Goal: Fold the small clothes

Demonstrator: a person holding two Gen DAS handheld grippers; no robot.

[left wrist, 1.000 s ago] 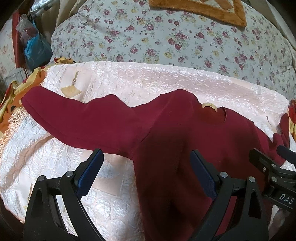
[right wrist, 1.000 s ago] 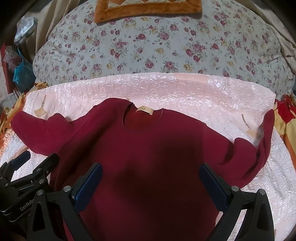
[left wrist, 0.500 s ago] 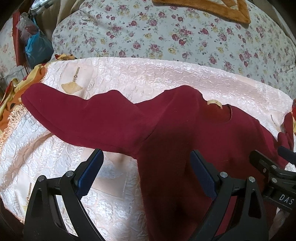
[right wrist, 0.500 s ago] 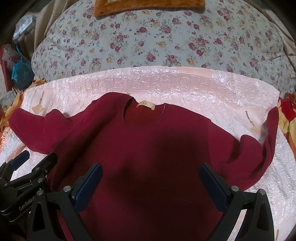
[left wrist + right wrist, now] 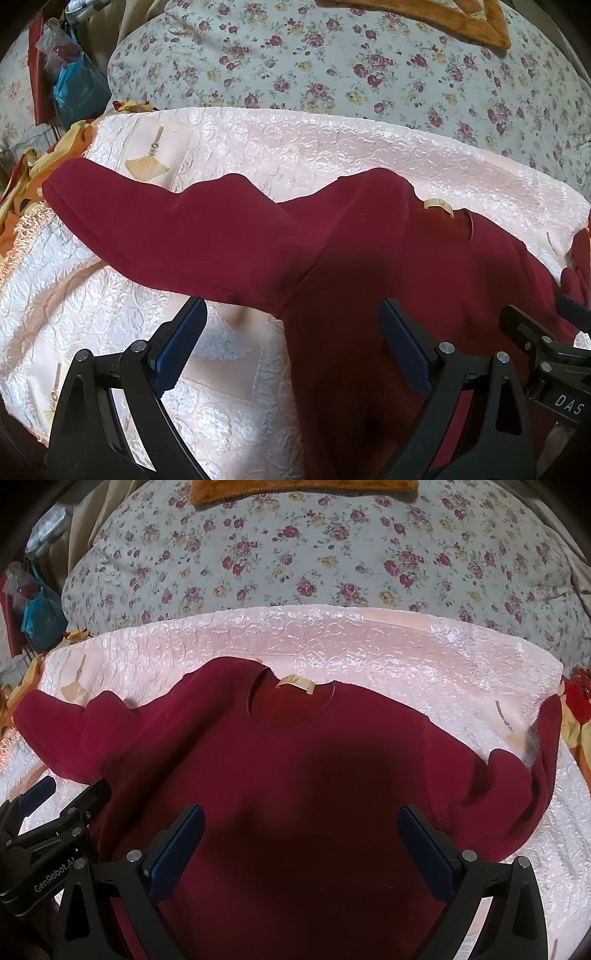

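Your dark red fleecy sweater (image 5: 295, 782) lies flat, neck at 12 o'clock, on the shiny pink embossed quilt (image 5: 369, 650), sleeves reaching toward 9 and 3 o'clock. Your left gripper (image 5: 291, 354) and right gripper (image 5: 301, 849) both hang above it, ribbed blue pads (image 5: 177, 853) spread wide, gripping nothing.

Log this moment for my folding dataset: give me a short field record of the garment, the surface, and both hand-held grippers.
garment: dark red sweater, spread flat, neck label showing
sleeves: both stretched outward, unfolded; left sleeve, right sleeve
surface: pink embossed cloth under the sweater
behind: floral quilt
left hand-held gripper: open, over the sweater's left side edge, holding nothing
right hand-held gripper: open, over the sweater body, holding nothing
fold progress: none visible yet
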